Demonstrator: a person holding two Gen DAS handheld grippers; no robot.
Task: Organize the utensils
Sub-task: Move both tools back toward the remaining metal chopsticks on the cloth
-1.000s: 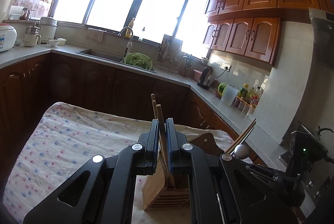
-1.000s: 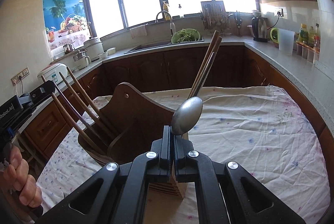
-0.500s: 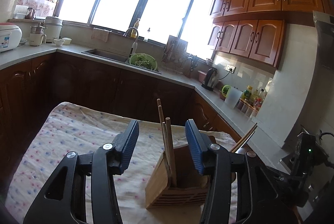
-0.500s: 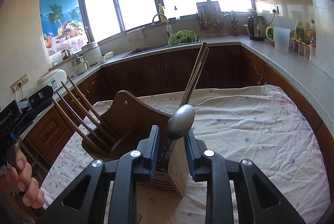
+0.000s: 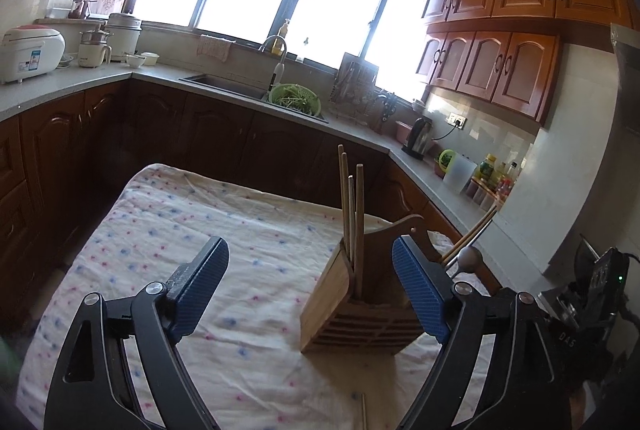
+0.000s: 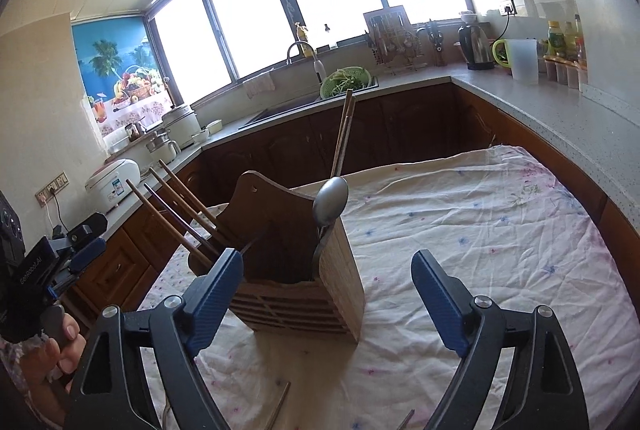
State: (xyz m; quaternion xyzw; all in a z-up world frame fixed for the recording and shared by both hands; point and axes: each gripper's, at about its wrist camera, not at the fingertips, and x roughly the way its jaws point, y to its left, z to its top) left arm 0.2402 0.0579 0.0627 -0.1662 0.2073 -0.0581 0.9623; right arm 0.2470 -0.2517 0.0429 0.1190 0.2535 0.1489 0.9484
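A wooden utensil holder [image 5: 360, 302] stands on the cloth-covered table [image 5: 180, 230]; it also shows in the right wrist view [image 6: 304, 278]. Several wooden chopsticks [image 5: 352, 213] stand upright in it, and more lean out of both ends [image 6: 180, 213]. A metal spoon [image 6: 330, 205] stands bowl-up in the holder's near compartment. My left gripper [image 5: 310, 290] is open and empty, its jaws wide on either side of the holder. My right gripper [image 6: 334, 304] is open and empty, just in front of the holder.
Loose chopstick ends lie on the cloth near the front edge [image 5: 363, 410] [image 6: 280, 406]. Dark wooden cabinets and a grey countertop [image 6: 560, 117] wrap around the table. The left hand-held unit [image 6: 48, 270] shows at the left of the right wrist view.
Both grippers have opened, the left letting go of the chopsticks, the right of the spoon, which now stand in the holder. Both have drawn back from it.
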